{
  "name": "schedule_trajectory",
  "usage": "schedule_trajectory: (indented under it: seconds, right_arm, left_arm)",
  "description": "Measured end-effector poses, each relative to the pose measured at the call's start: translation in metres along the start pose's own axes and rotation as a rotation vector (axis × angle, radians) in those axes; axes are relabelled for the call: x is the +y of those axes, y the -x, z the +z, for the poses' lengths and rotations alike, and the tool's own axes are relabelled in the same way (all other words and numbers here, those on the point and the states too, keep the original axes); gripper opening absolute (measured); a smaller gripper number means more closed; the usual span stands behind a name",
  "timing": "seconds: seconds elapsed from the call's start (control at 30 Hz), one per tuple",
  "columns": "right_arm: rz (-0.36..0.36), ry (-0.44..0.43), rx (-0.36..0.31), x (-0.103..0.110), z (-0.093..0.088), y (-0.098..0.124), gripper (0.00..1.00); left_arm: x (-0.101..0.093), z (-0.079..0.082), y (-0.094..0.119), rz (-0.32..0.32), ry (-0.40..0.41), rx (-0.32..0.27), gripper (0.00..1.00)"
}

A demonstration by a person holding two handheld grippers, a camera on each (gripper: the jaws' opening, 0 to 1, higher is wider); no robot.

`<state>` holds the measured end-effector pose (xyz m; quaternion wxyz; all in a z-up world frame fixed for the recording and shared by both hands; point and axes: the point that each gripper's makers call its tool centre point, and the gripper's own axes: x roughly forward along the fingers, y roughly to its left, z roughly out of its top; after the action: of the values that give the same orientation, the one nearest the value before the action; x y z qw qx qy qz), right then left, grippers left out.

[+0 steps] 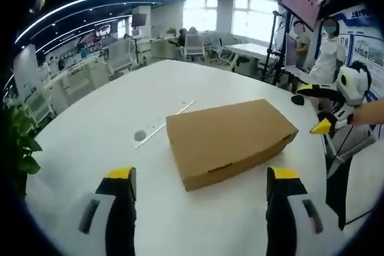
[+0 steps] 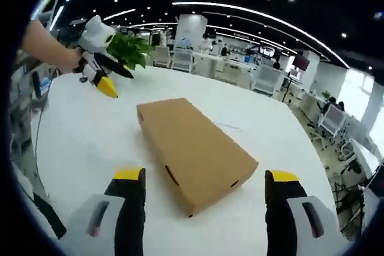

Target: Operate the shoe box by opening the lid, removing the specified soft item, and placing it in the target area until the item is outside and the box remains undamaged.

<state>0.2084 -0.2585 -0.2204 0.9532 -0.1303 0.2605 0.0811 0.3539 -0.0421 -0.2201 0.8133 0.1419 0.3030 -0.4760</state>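
While its lid sits closed, a brown cardboard shoe box (image 1: 231, 141) lies flat near the middle of a white round surface (image 1: 90, 148) in an open-plan office. Seen from the left gripper view, the left hand-held gripper (image 1: 202, 178) hovers just short of the box, jaws spread wide and holding nothing. From the right gripper view, the right hand-held gripper (image 2: 206, 181) faces the box's short end, where two dark slots show, jaws likewise spread and empty. Beyond the surface's far edge stands a green potted plant (image 2: 129, 49).
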Motion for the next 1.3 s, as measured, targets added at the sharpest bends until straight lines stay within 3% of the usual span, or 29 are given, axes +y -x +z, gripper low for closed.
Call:
schedule_trajectory:
  seconds: [0.03, 0.07, 0.13, 0.2, 0.27, 0.33, 0.4, 0.43, 0.5, 0.7, 0.8, 0.87, 1.0, 1.3]
  right_arm:
    - [0.064, -0.077, -0.015, 0.011, 0.002, -0.001, 0.89]
    - [0.083, -0.115, 0.018, 0.015, -0.001, -0.002, 0.92]
    - [0.055, -0.103, 0.018, 0.010, -0.002, -0.002, 0.90]
    - [0.041, -0.130, -0.001, 0.008, -0.001, 0.000, 0.91]
    - [0.030, -0.152, -0.025, 0.008, -0.003, 0.001, 0.90]
    - [0.008, -0.151, -0.129, 0.007, 0.005, 0.006, 0.83]
    - [0.002, -0.158, -0.150, 0.009, 0.004, 0.010, 0.83]
    - [0.007, -0.172, -0.138, 0.012, -0.001, 0.009, 0.86]
    - [0.009, -0.169, -0.119, 0.016, -0.009, 0.003, 0.87]
    - [-0.024, -0.177, -0.077, 0.013, -0.021, 0.000, 0.87]
    - [-0.027, -0.207, -0.076, 0.017, -0.028, 0.003, 0.88]
    - [-0.025, -0.211, -0.075, 0.020, -0.034, 0.003, 0.87]
    - [-0.007, -0.218, -0.032, 0.022, -0.042, 0.001, 0.70]
    - [-0.019, -0.164, -0.009, 0.015, -0.045, -0.007, 0.69]
  left_arm:
    - [0.004, -0.007, -0.001, 0.024, -0.009, 0.031, 0.93]
    - [0.005, -0.009, -0.004, 0.024, -0.018, 0.035, 0.97]
    - [0.001, -0.016, -0.003, 0.010, -0.045, 0.071, 0.99]
    - [0.002, -0.018, -0.003, -0.010, -0.058, 0.072, 0.99]
    - [0.008, -0.021, -0.005, 0.006, -0.026, 0.080, 0.99]
    - [0.004, -0.019, -0.007, -0.007, 0.003, 0.069, 0.96]
    - [-0.003, -0.018, -0.007, -0.005, -0.003, 0.075, 0.93]
    - [-0.008, -0.017, -0.009, -0.013, -0.095, 0.097, 0.91]
    - [-0.020, -0.011, -0.013, -0.031, -0.193, 0.098, 0.86]
    - [-0.016, -0.019, -0.028, -0.024, -0.179, 0.146, 0.87]
    - [-0.013, -0.039, -0.031, -0.039, -0.154, 0.226, 0.92]
    - [-0.012, -0.041, -0.032, -0.035, -0.150, 0.226, 0.91]
    - [-0.016, -0.042, -0.035, -0.062, -0.068, 0.211, 0.88]
    - [-0.012, -0.036, -0.042, -0.061, -0.123, 0.202, 0.77]
